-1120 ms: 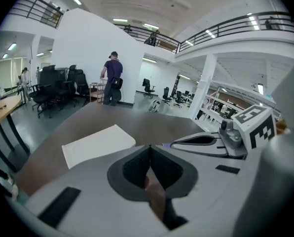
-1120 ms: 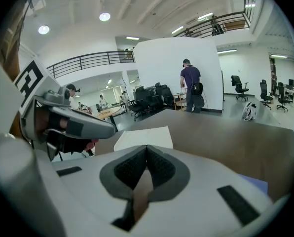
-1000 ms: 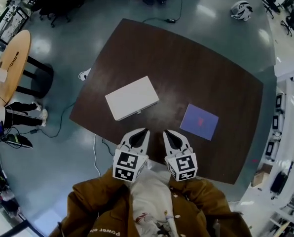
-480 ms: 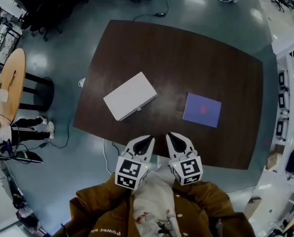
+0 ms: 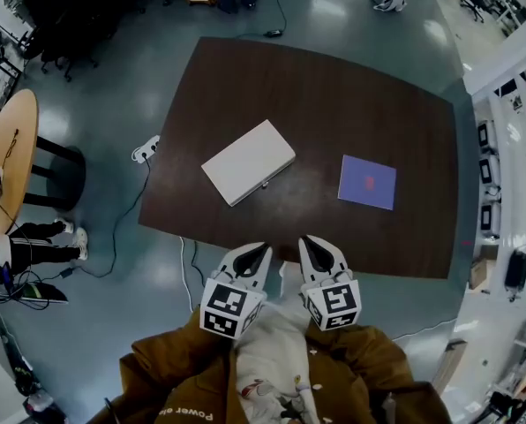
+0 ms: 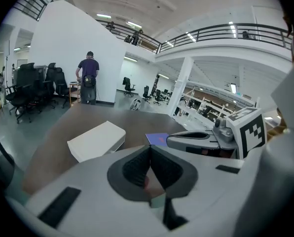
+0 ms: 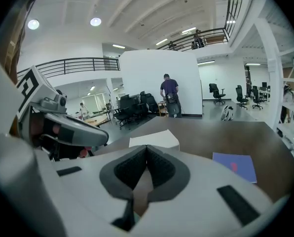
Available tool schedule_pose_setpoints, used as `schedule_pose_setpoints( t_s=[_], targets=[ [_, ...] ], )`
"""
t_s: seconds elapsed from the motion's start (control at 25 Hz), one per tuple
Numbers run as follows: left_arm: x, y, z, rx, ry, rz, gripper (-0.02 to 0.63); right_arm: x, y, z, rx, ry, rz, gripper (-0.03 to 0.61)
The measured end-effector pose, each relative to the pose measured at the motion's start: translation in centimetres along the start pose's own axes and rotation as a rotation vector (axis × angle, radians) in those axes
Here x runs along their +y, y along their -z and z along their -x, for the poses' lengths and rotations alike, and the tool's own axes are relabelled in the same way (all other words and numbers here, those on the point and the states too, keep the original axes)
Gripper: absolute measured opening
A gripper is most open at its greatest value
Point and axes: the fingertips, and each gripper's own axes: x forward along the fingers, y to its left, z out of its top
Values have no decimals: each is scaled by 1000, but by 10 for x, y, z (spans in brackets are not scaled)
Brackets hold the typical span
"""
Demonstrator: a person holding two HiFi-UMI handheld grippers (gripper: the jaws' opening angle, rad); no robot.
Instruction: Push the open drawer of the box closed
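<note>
Resting on the dark table (image 5: 334, 87), the white box (image 5: 248, 162) lies left of centre, with a purple booklet (image 5: 367, 182) well apart to its right. Left gripper (image 5: 259, 248) and right gripper (image 5: 306, 241) hover off the near edge, both with jaws pressed together and nothing between them.

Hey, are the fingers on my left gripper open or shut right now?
Shut. In the left gripper view, the left gripper has its fingers touching at the tips, with nothing between them.
</note>
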Motion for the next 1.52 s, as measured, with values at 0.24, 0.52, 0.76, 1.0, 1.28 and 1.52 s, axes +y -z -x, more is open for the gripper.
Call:
schedule_pose_setpoints(
  t_s=[0.24, 0.52, 0.76, 1.0, 1.28, 1.52],
  targets=[
    [17, 25, 57, -10, 48, -24, 8, 67, 9, 11, -42, 102, -33, 6],
    [13, 49, 93, -12, 96, -29, 8, 118, 16, 28, -57, 150, -14, 6],
    [9, 63, 108, -27, 92, -14, 8, 137, 21, 36, -80, 150, -30, 6],
    [2, 68, 114, -69, 46, 20, 6, 145, 18, 47, -106, 110, -18, 6],
    [-16, 73, 110, -72, 13, 21, 6, 129, 29, 66, -102, 114, -31, 6],
    [-47, 76, 99, -58, 46, 3, 6, 119, 35, 86, -113, 110, -30, 6]
  ],
)
